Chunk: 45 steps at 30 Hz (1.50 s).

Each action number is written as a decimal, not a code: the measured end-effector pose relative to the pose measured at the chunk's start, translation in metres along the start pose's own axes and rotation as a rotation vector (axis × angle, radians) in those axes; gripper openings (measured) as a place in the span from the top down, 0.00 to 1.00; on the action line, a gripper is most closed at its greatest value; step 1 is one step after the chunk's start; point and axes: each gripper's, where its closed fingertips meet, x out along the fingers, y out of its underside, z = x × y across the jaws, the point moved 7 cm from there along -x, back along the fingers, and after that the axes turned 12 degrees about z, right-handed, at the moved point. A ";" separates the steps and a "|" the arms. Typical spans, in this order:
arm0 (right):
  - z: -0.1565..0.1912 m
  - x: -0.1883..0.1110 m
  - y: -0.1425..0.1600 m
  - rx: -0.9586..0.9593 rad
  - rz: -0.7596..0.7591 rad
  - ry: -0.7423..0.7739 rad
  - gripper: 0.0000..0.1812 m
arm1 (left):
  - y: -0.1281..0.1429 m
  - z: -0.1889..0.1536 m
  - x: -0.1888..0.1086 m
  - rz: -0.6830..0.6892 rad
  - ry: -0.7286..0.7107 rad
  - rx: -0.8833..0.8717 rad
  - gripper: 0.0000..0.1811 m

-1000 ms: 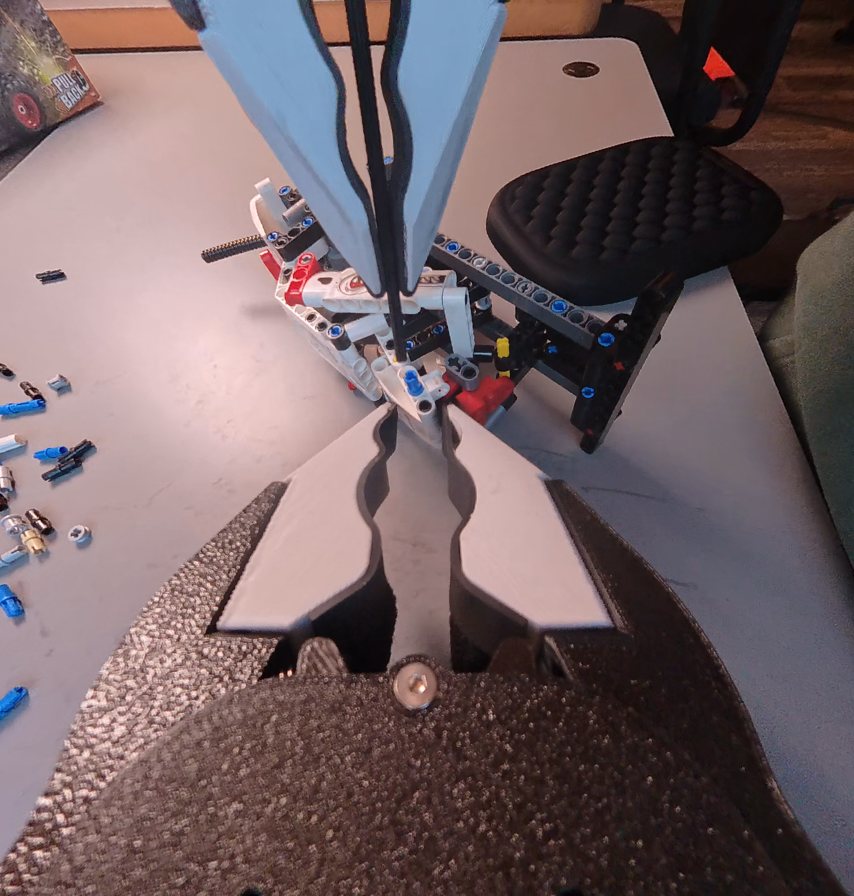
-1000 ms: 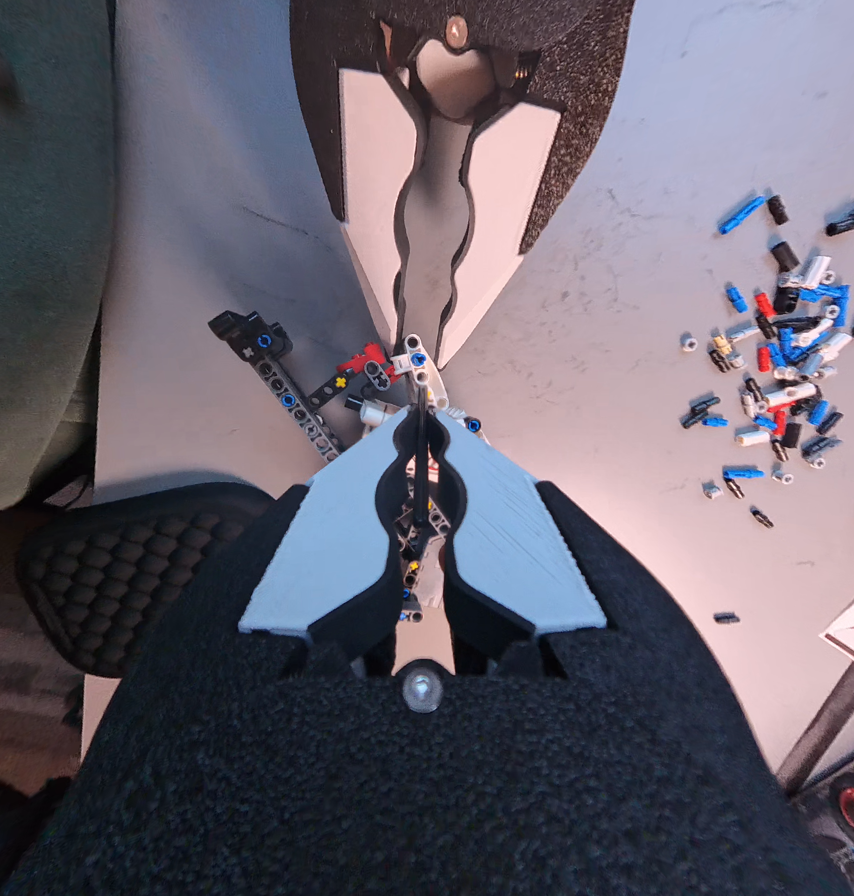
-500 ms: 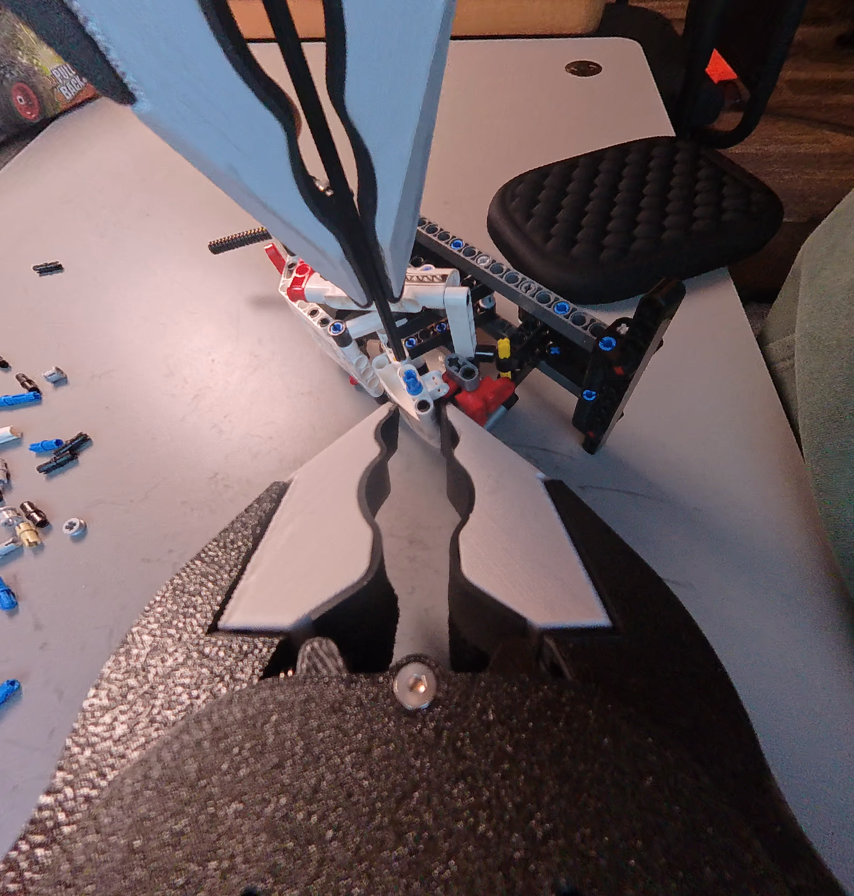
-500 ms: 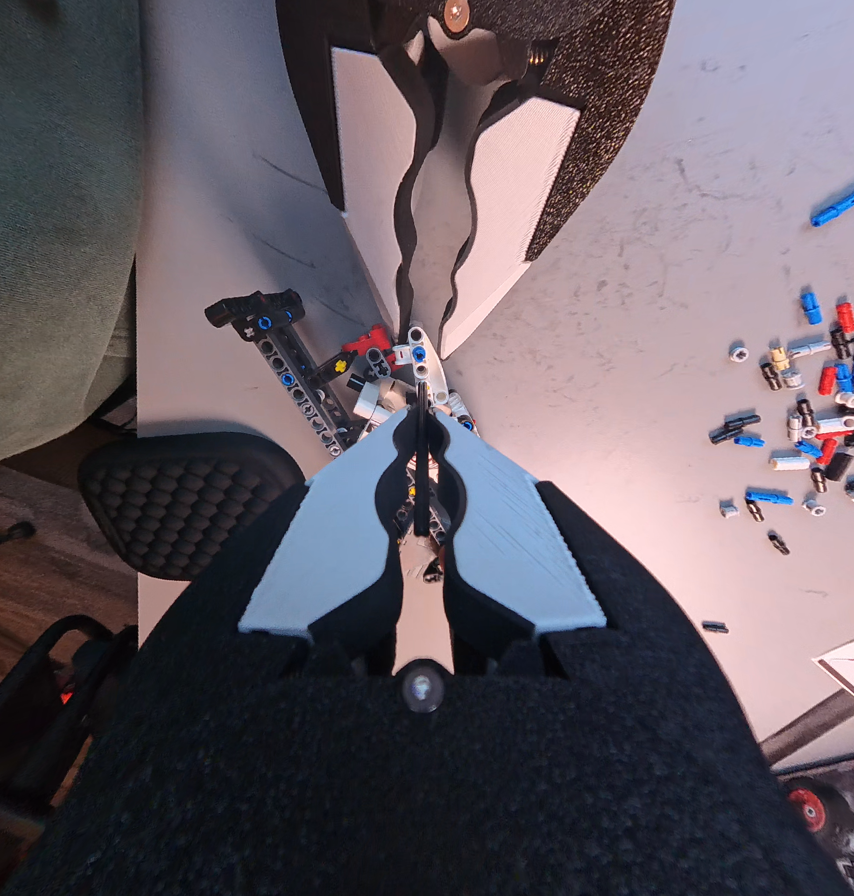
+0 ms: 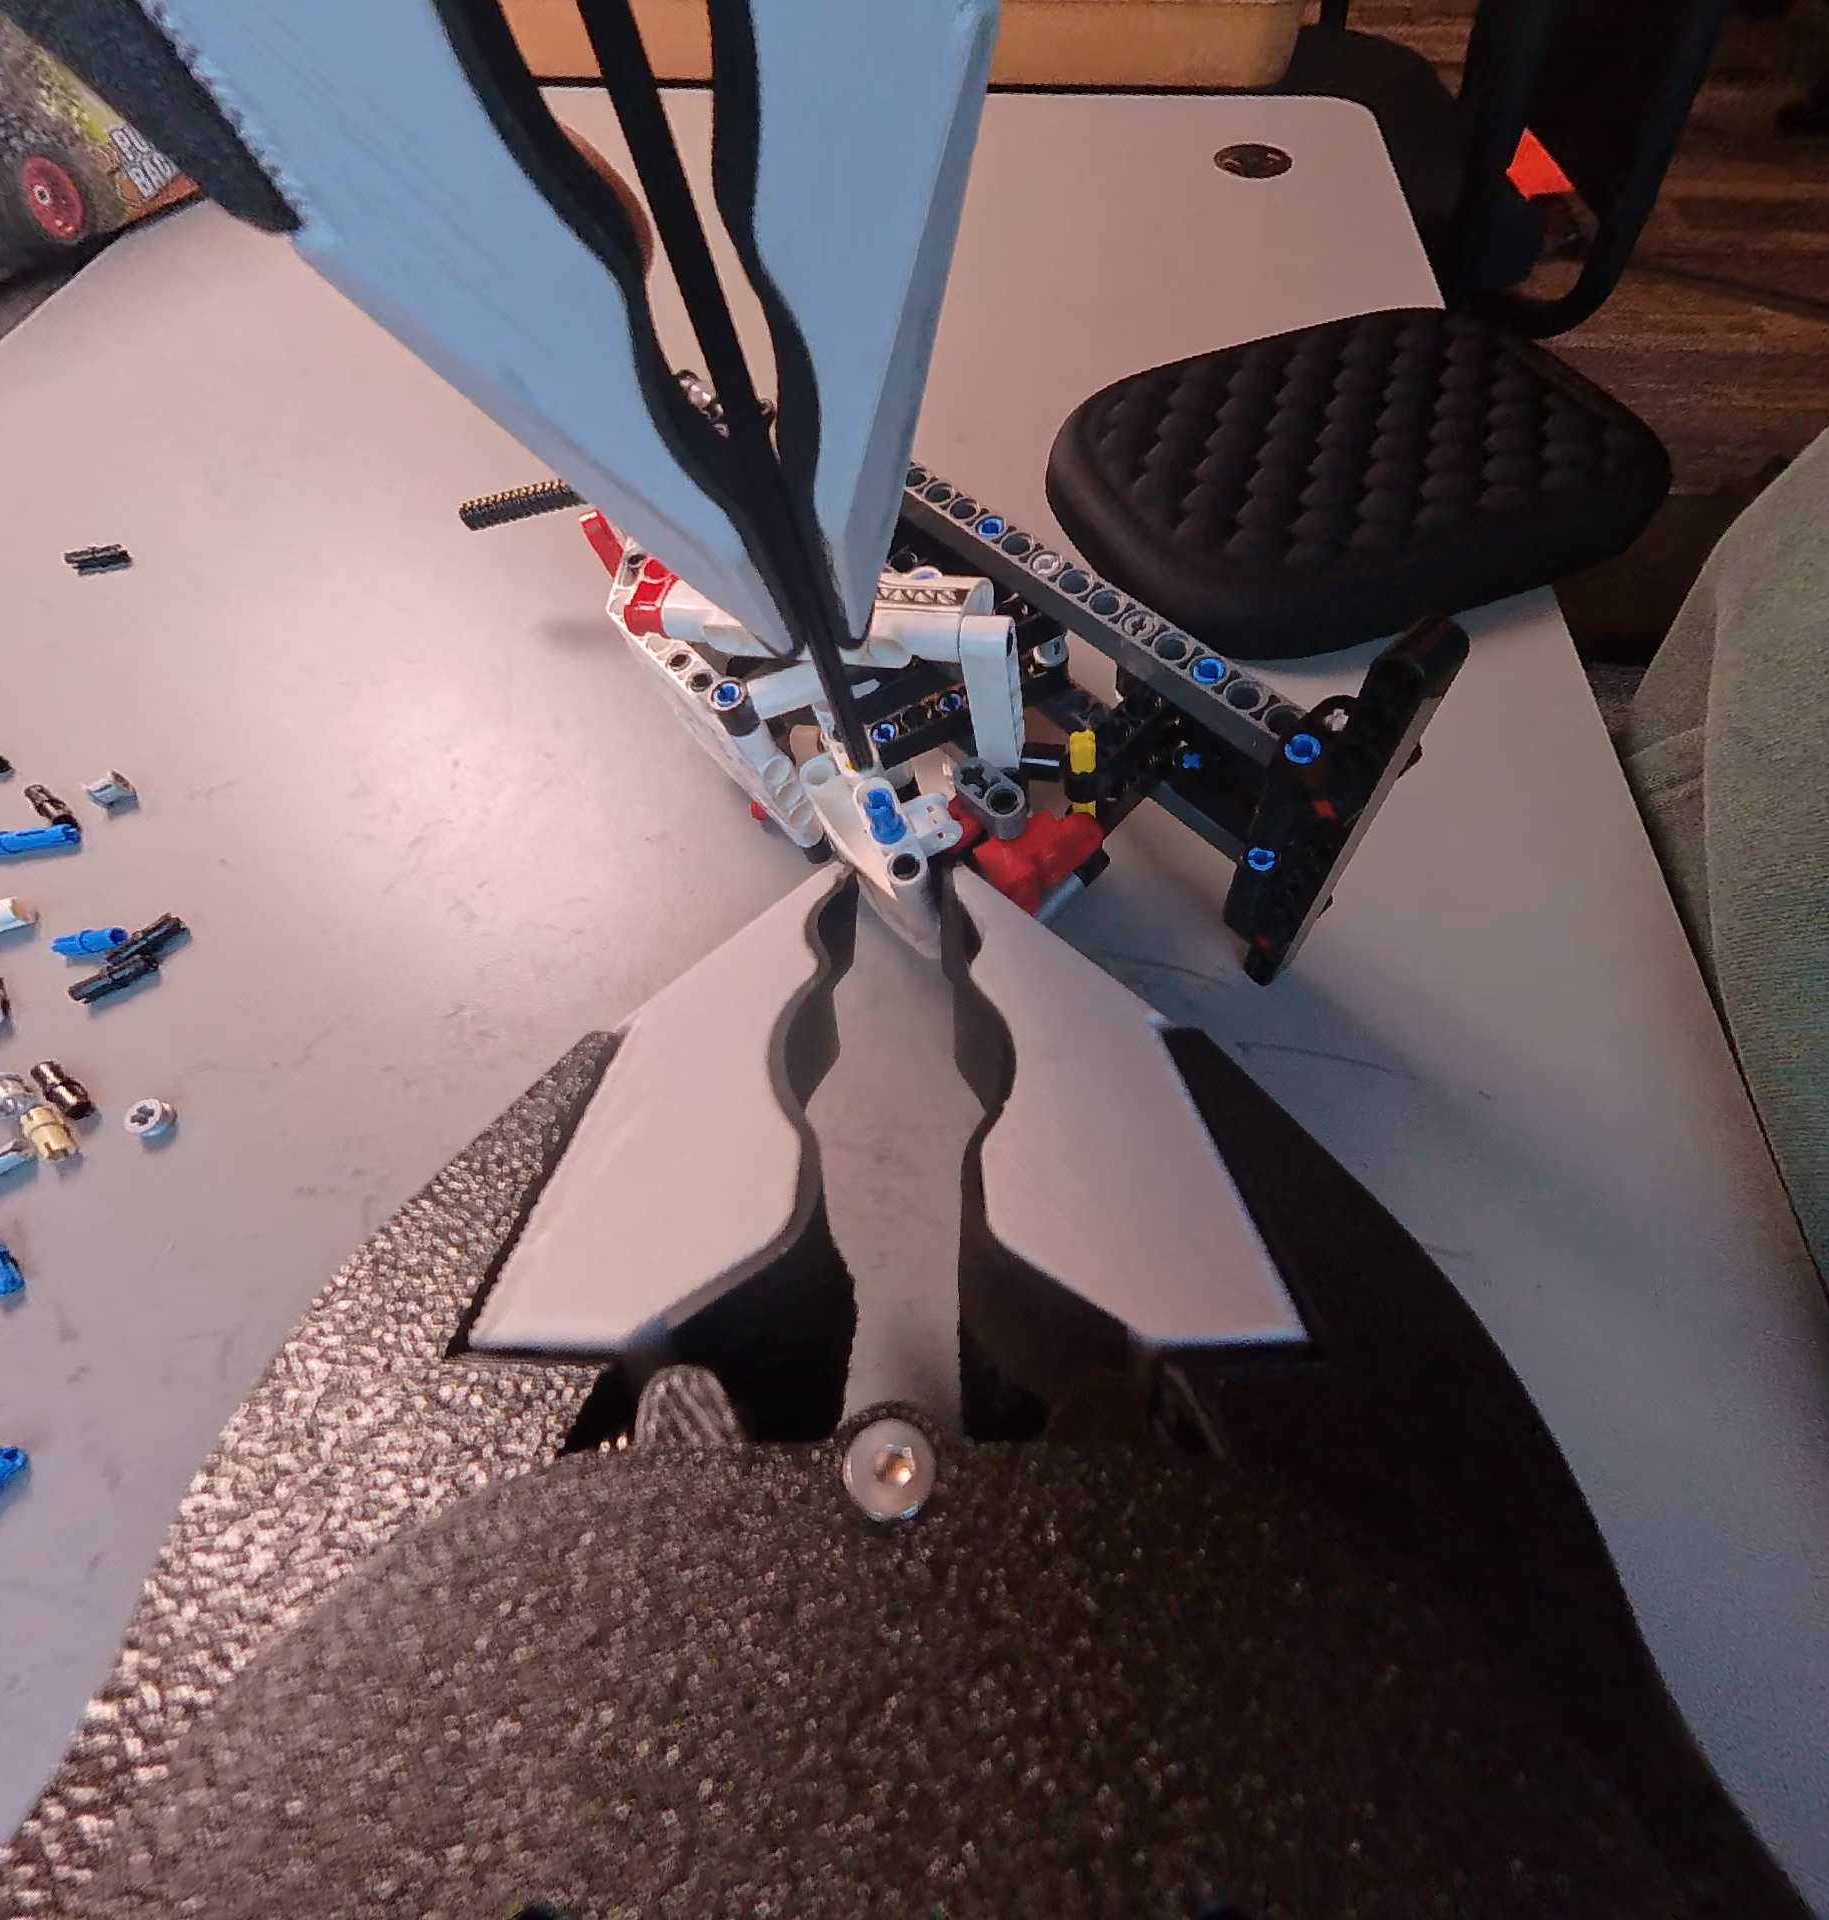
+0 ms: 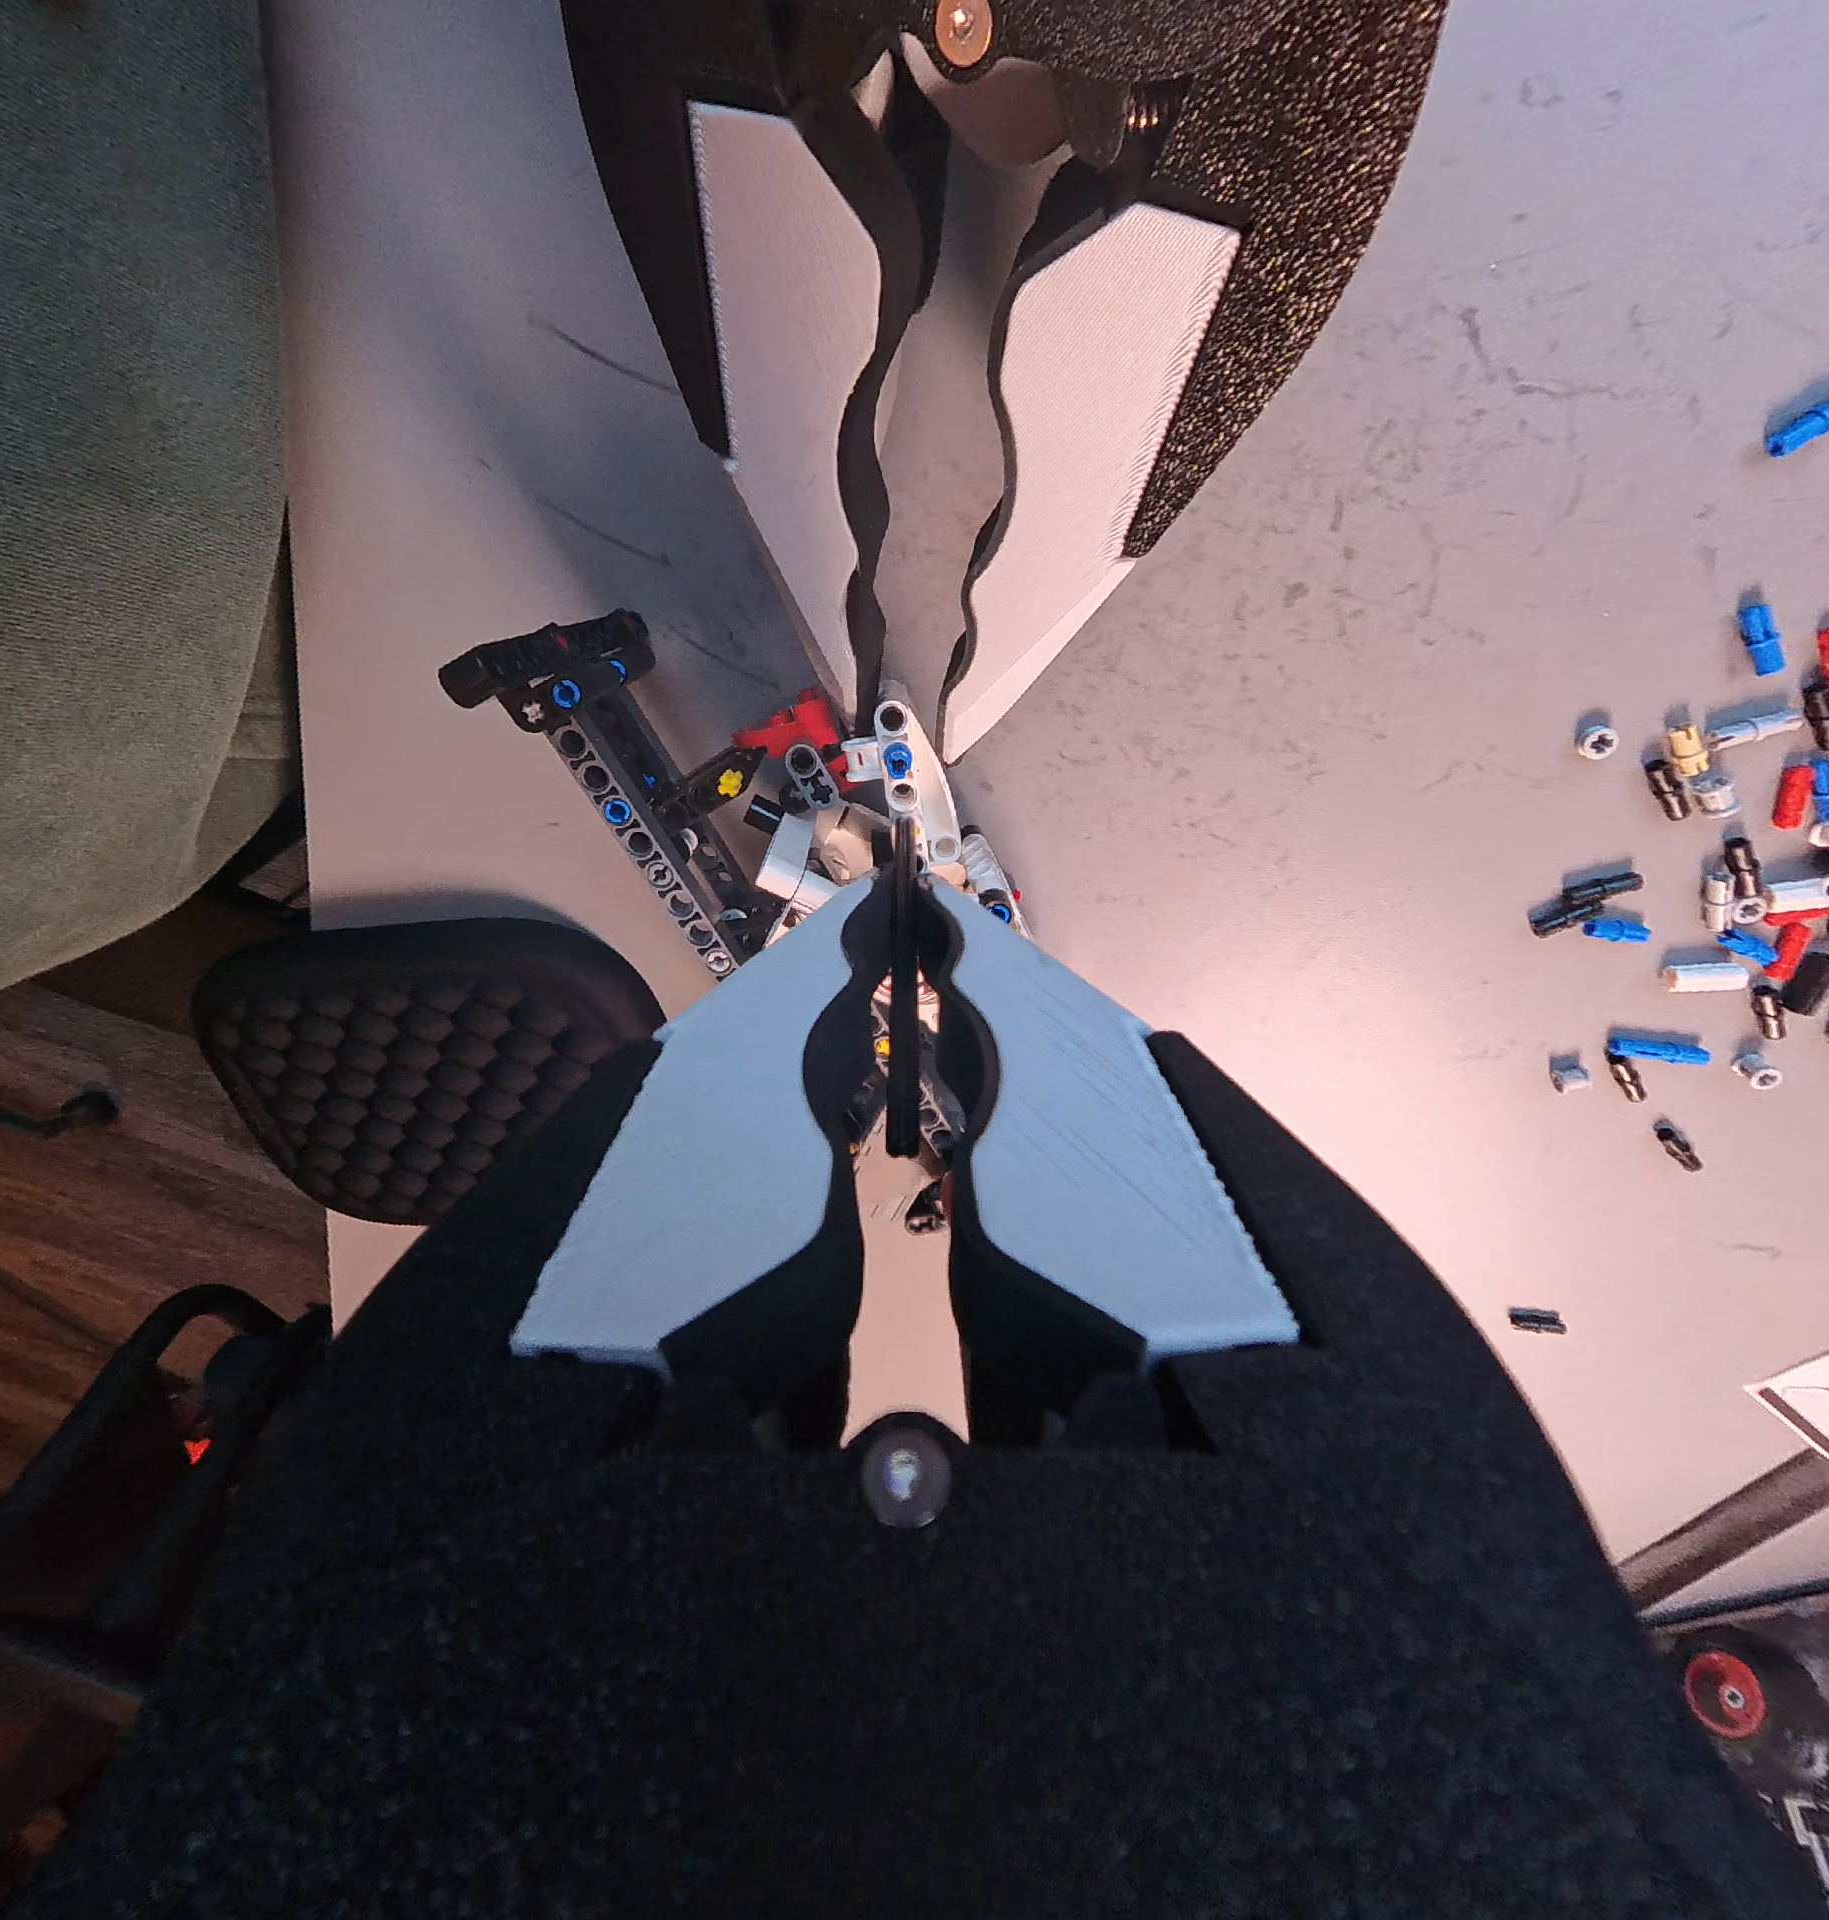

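Left claw (image 5: 894, 902) clenched on the white pointed end of a brick model (image 5: 894, 727), fingertips pinching that white piece from both sides. Model resting on a pale grey surface (image 5: 370, 675), built of white, black, red and grey beams with blue pins. Long grey holed beam (image 5: 1097, 613) running back from the model's middle to a black upright beam (image 5: 1336, 800) at the model's far right end. Red piece (image 5: 1040, 847) just right of the pinched white tip.

Right claw (image 6: 902, 883) coming at the model from the opposite side, closed on a thin black rod (image 6: 902, 997) held lengthwise between its fingers. Rod tip (image 5: 856, 753) down among the white beams, touching the model just behind the blue pin (image 5: 882, 810) near the pinched end. Whether the rod sits in a hole: not clear.

Left of the model, well apart: scatter of small loose pieces (image 5: 48, 1039) in blue, black, grey and white, plus one black ridged rod (image 5: 510, 506) lying near the model's back-left corner. Right of the model, past the surface edge: black padded stool seat (image 5: 1357, 478) and green cloth (image 5: 1783, 831). Printed box (image 5: 27, 156) at the far left corner of the surface.
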 end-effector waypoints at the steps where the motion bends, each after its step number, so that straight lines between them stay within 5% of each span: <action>1: 0.000 0.000 0.000 0.003 0.002 0.002 0.99 | 0.000 0.000 0.000 0.001 0.000 -0.001 0.92; 45: 0.000 0.005 -0.009 -0.368 0.059 0.022 0.99 | 0.003 0.002 0.002 0.031 0.081 0.029 0.93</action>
